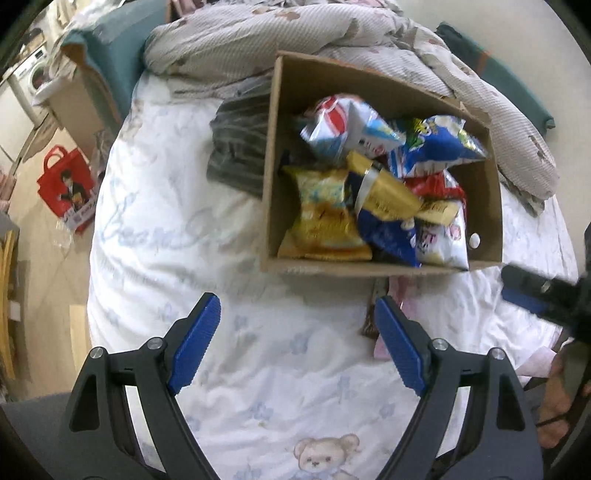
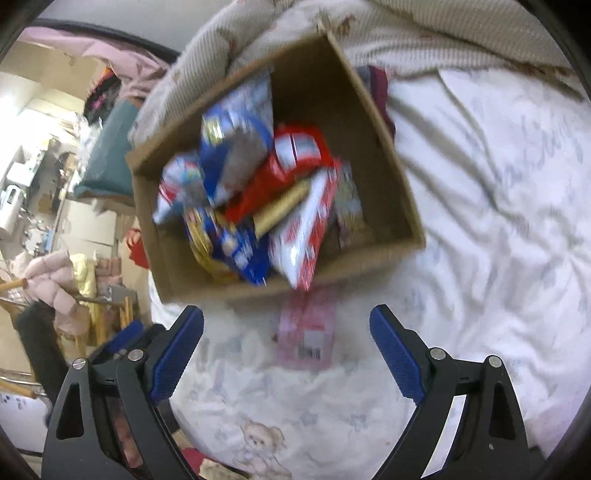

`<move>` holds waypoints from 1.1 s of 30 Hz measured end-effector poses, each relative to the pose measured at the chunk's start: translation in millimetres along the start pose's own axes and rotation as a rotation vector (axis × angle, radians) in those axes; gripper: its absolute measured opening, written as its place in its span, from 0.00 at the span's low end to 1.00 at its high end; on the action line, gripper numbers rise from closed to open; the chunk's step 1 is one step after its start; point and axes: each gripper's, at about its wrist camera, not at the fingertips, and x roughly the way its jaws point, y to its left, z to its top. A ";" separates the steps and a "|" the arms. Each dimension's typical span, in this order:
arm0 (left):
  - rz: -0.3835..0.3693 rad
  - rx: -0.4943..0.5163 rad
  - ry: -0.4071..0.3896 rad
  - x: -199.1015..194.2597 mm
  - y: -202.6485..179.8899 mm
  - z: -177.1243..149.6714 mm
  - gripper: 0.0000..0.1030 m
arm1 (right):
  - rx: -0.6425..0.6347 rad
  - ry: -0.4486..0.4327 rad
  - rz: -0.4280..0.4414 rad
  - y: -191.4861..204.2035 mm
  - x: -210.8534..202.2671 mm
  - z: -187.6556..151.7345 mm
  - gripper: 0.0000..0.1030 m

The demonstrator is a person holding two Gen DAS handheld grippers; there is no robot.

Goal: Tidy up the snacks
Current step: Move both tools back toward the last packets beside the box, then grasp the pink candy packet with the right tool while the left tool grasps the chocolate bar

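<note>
An open cardboard box [image 1: 275, 155] [image 2: 384, 173] stands on the white bed sheet [image 1: 177, 229]. It holds several snack bags, among them a yellow one [image 1: 325, 218], a blue one [image 1: 436, 147] and a red one [image 2: 295, 158]. A pink packet [image 2: 306, 332] lies flat on the sheet just in front of the box. My left gripper [image 1: 295, 299] hovers over the sheet short of the box, open and empty. My right gripper [image 2: 286, 310] is open above the pink packet without touching it. Its tip [image 1: 535, 291] shows at the right edge of the left wrist view.
A rumpled beige quilt [image 1: 258, 33] lies behind the box, and a dark garment [image 1: 240, 147] lies against the box's left side. The bed drops off at the left to a floor with a red bag [image 1: 66, 184]. Clutter and a pink jacket [image 2: 55, 280] stand off the bed.
</note>
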 end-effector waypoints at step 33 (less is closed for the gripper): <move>0.032 -0.088 0.003 10.8 23.0 -7.6 0.81 | -0.189 0.255 -0.127 49.8 120.5 -78.4 0.45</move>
